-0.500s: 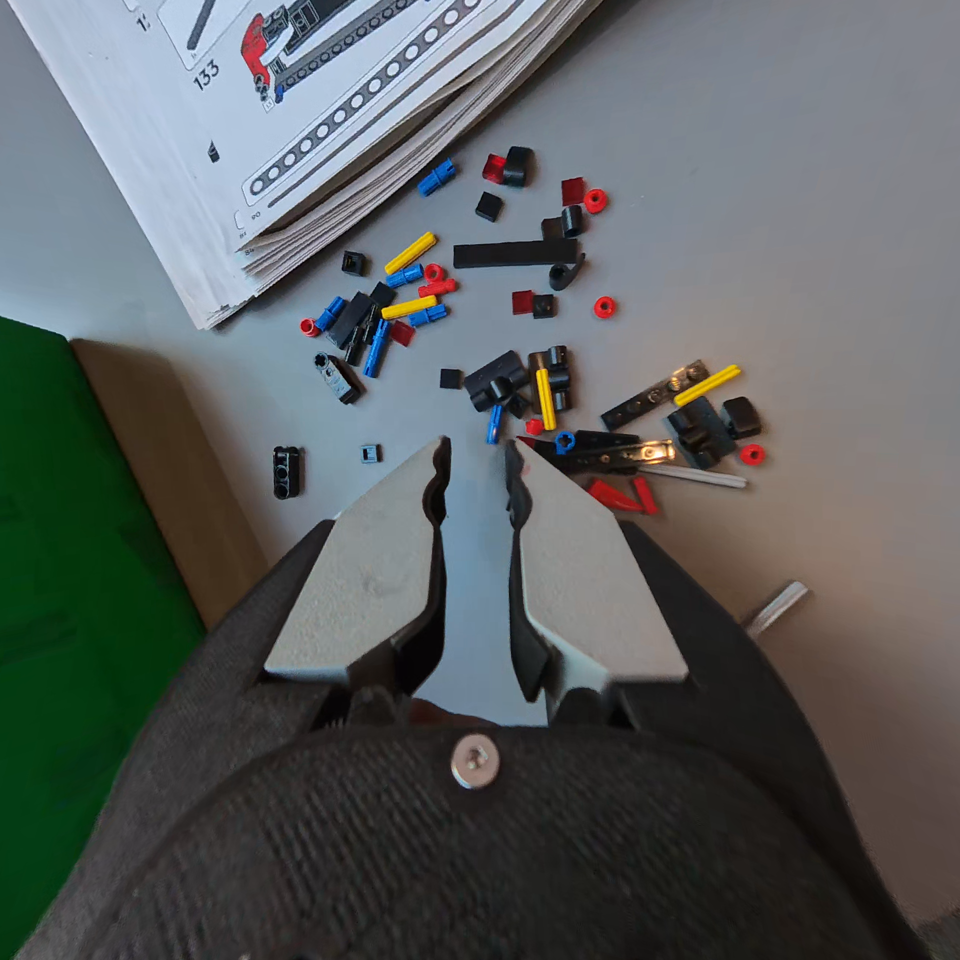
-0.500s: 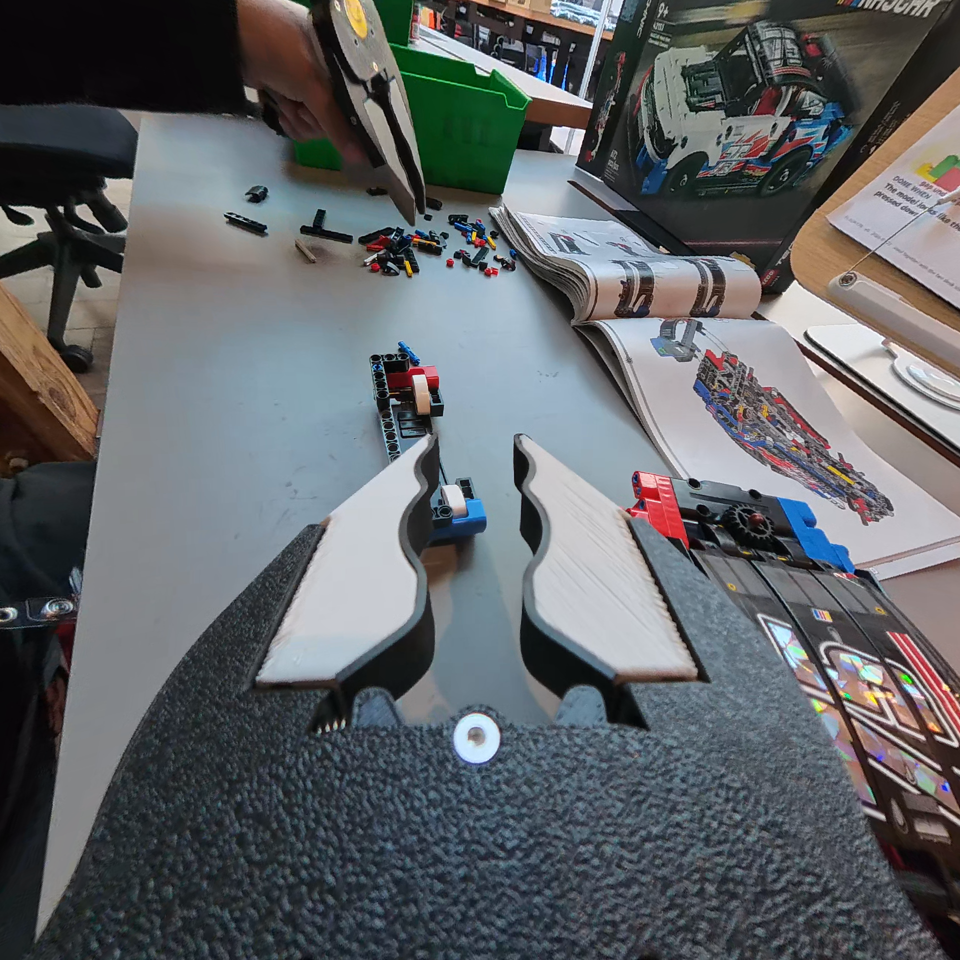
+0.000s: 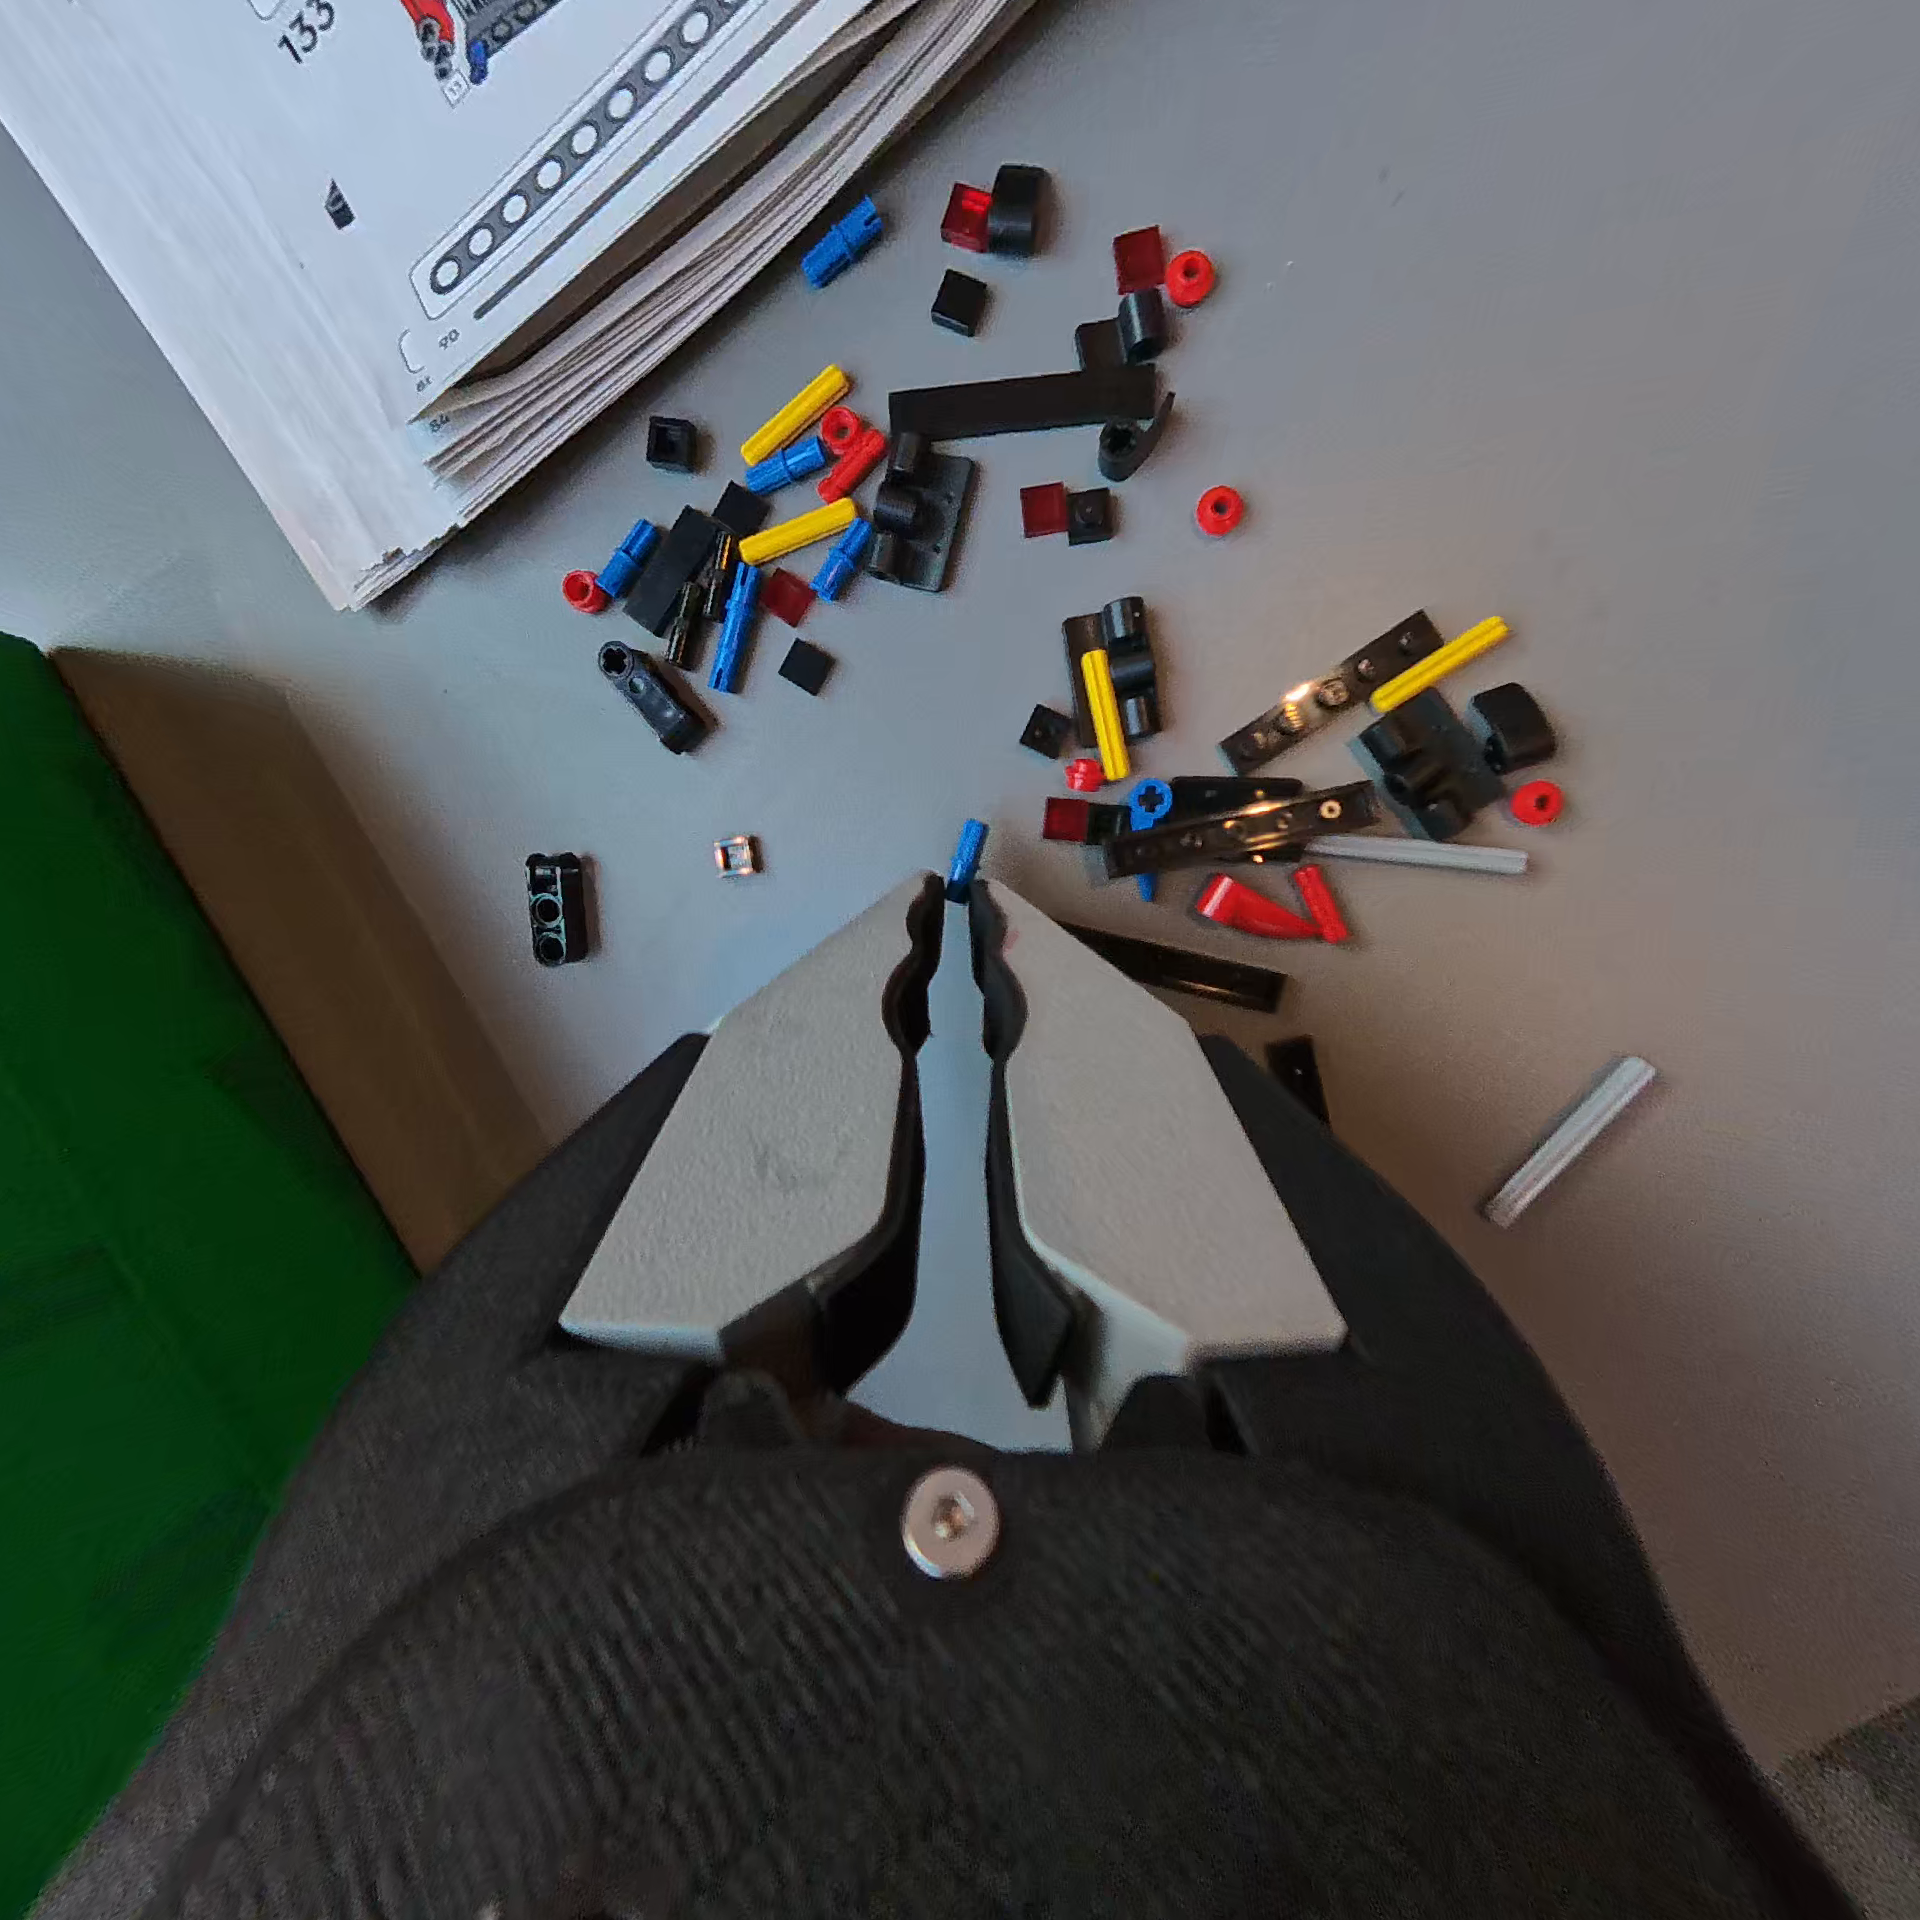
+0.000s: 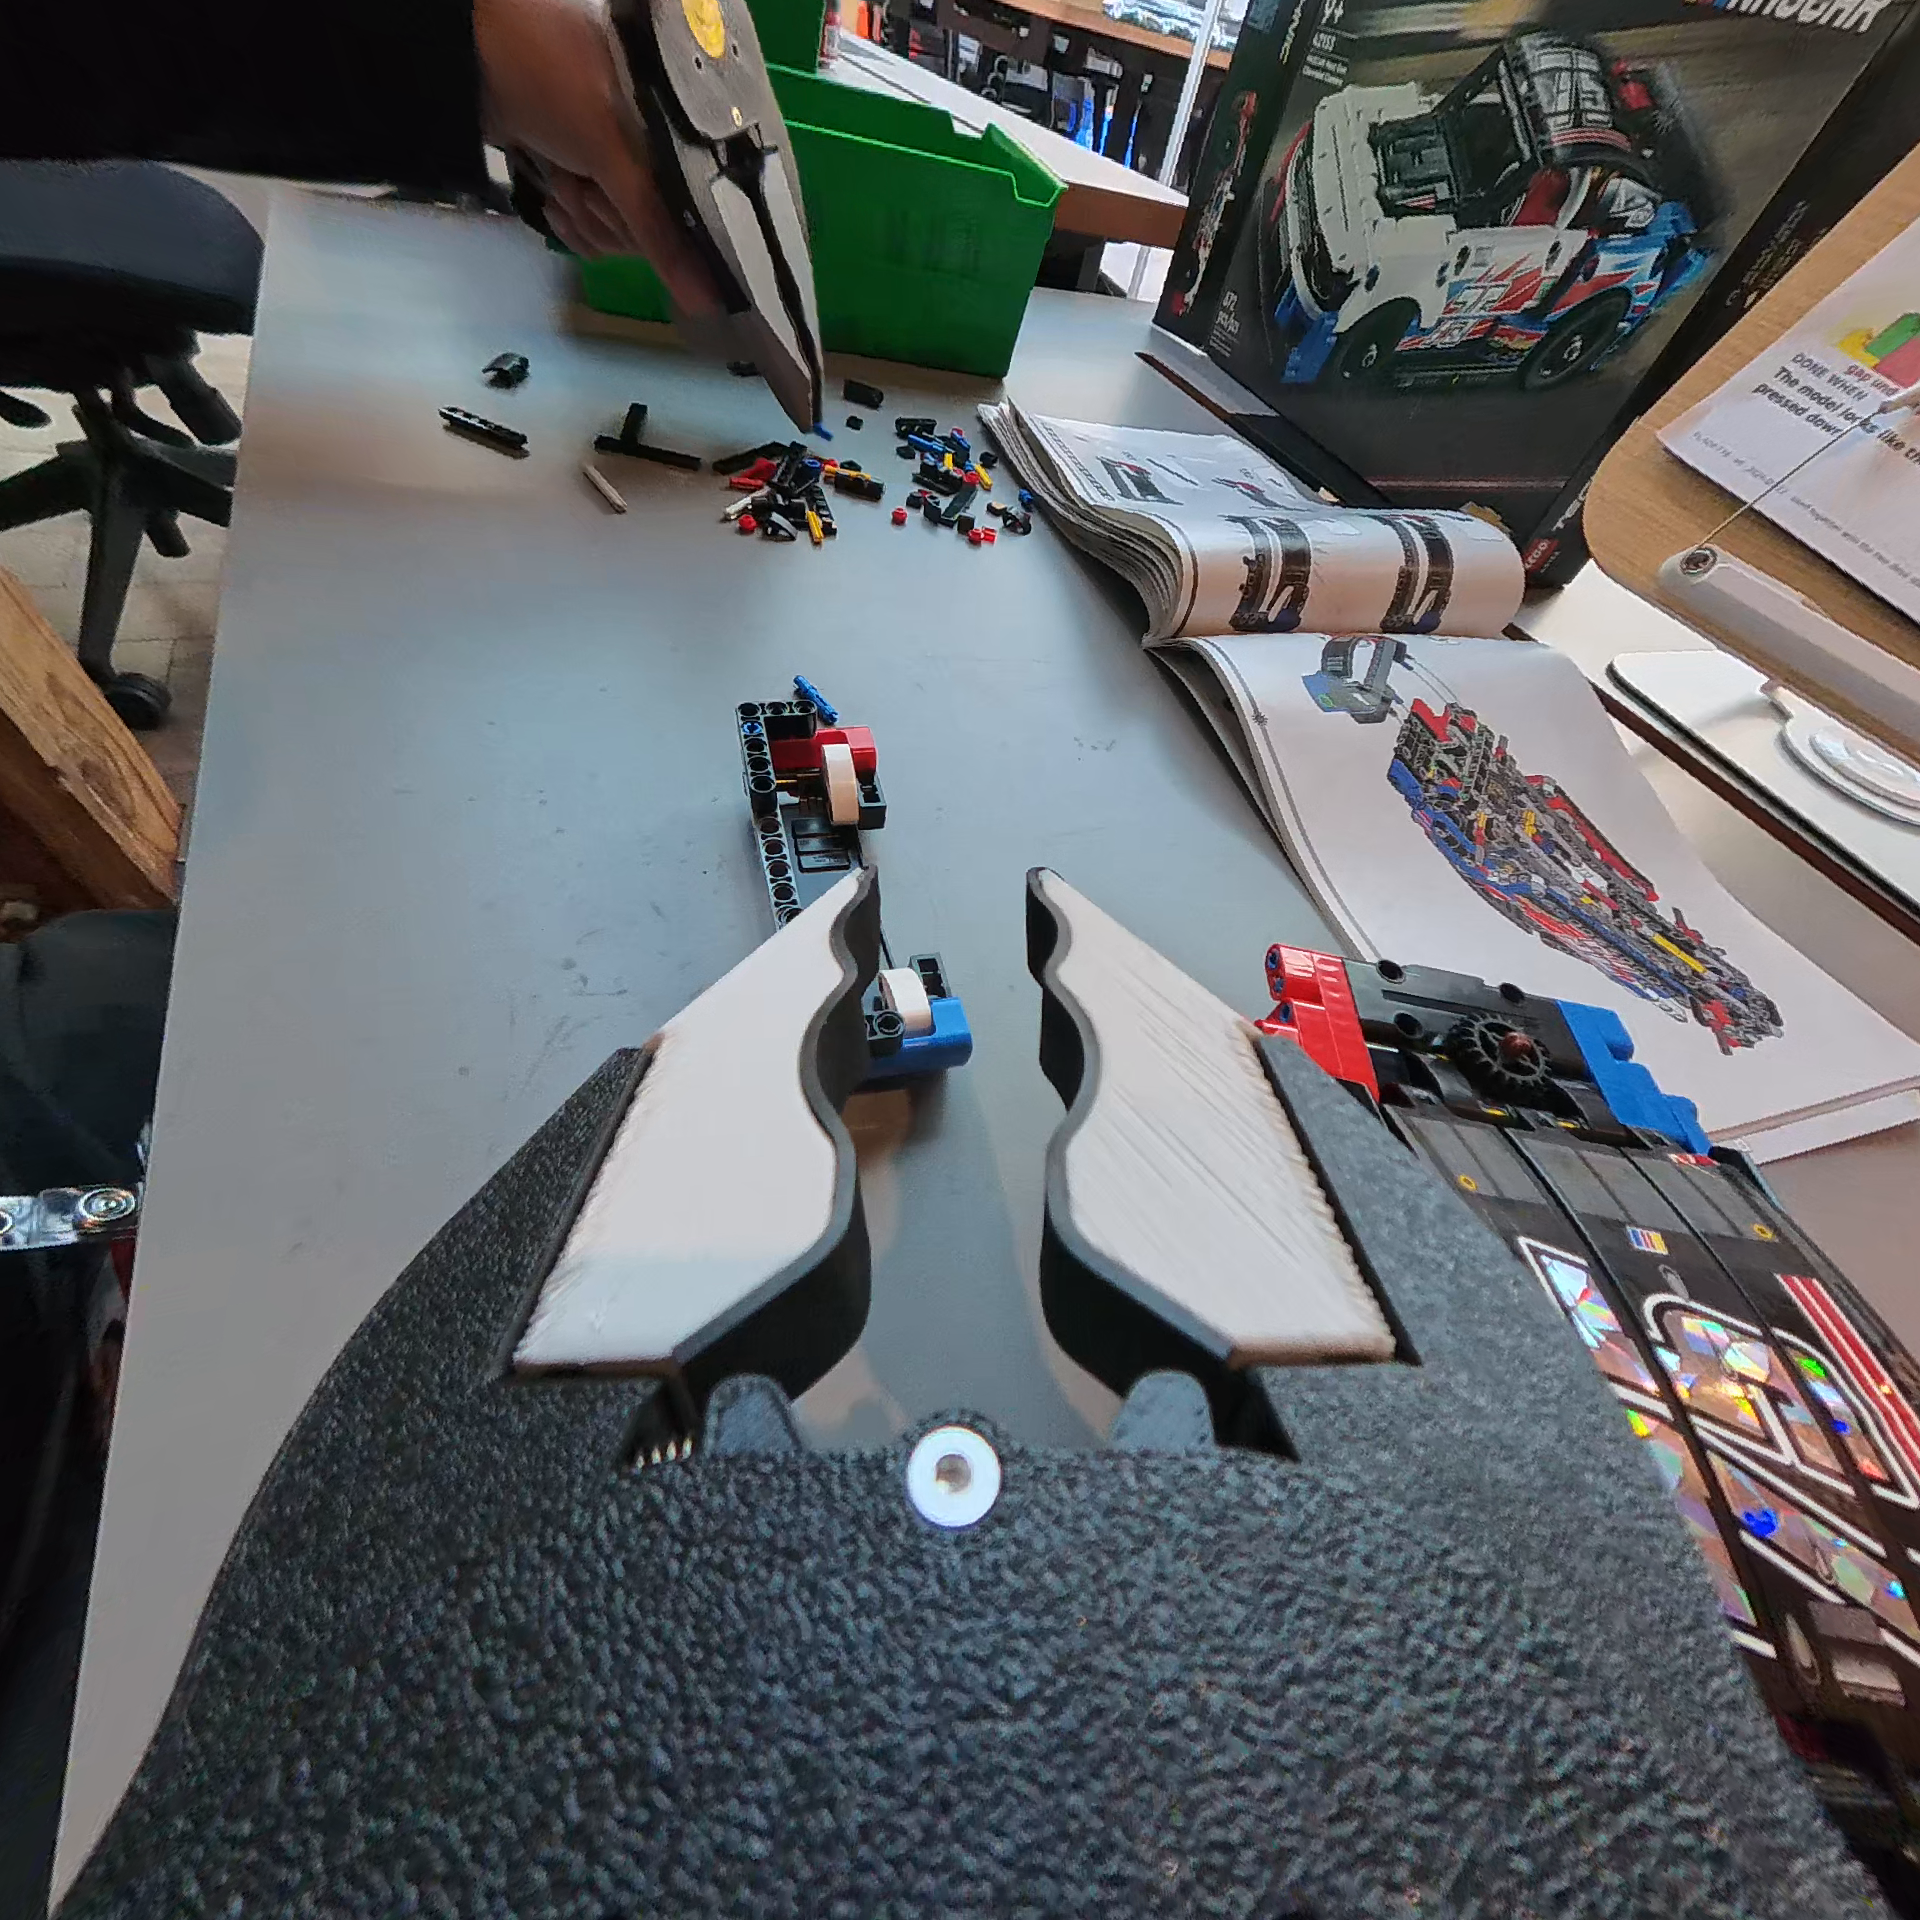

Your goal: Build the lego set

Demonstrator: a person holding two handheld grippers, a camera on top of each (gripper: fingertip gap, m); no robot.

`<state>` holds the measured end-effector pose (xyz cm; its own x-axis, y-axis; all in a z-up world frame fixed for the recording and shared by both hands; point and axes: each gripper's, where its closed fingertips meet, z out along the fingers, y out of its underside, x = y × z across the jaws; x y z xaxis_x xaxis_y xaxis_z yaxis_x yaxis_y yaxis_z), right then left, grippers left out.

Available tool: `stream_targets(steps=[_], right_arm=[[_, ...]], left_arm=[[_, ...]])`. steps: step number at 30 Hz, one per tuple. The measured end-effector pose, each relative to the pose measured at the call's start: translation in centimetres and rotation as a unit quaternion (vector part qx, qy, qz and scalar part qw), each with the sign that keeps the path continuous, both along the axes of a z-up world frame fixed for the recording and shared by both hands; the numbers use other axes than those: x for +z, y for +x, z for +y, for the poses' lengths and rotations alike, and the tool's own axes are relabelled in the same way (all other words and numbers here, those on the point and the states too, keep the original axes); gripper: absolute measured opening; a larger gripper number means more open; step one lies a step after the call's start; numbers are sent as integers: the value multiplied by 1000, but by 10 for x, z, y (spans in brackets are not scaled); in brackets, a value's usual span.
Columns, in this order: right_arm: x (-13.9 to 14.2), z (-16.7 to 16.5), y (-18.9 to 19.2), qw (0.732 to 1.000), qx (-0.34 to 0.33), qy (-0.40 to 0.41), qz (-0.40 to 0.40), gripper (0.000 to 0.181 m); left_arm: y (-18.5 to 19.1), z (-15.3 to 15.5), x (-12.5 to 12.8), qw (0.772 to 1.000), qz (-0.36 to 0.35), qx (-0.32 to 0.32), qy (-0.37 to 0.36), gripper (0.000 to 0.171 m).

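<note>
Pinched between the left fingers (image 3: 914, 956) at their tips is a blue pin (image 3: 966, 854), where half a second ago a gap was kept and nothing was held; the pick is judged made, with the pin raised beside the loose parts (image 3: 1288, 790), the manual (image 3: 436, 239) edge ahead-left and bare table (image 3: 1558, 312) to the right. Spread and empty, the right fingers (image 4: 821, 1049) are seen over the beam assembly (image 4: 800, 790), a blue-and-white piece (image 4: 920, 1013) between them, the car body (image 4: 1475, 1049) close on the right and open table to the left.
</note>
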<state>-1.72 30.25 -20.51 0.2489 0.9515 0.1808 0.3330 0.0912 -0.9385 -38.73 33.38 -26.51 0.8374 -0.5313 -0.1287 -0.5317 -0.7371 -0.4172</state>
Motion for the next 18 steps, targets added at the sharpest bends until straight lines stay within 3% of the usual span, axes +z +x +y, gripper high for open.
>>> stream_targets(steps=[3, 6, 14, 18], right_arm=[[0, -1, 0, 1000, 2, 0, 1, 28], [2, -2, 1, 1000, 2, 5, 4, 28], [1, -2, 1, 1000, 2, 2, 2, 28], [0, -1, 0, 1000, 1, 1, -2, 27]], left_arm=[[3, -1, 3, 1000, -23, 14, 2, 5], [3, 0, 2, 999, -20, 28, 3, 23], [-20, 33, 41, 992, 7, 96, 83, 25], [-16, 47, 33, 995, -4, 69, 77, 21]])
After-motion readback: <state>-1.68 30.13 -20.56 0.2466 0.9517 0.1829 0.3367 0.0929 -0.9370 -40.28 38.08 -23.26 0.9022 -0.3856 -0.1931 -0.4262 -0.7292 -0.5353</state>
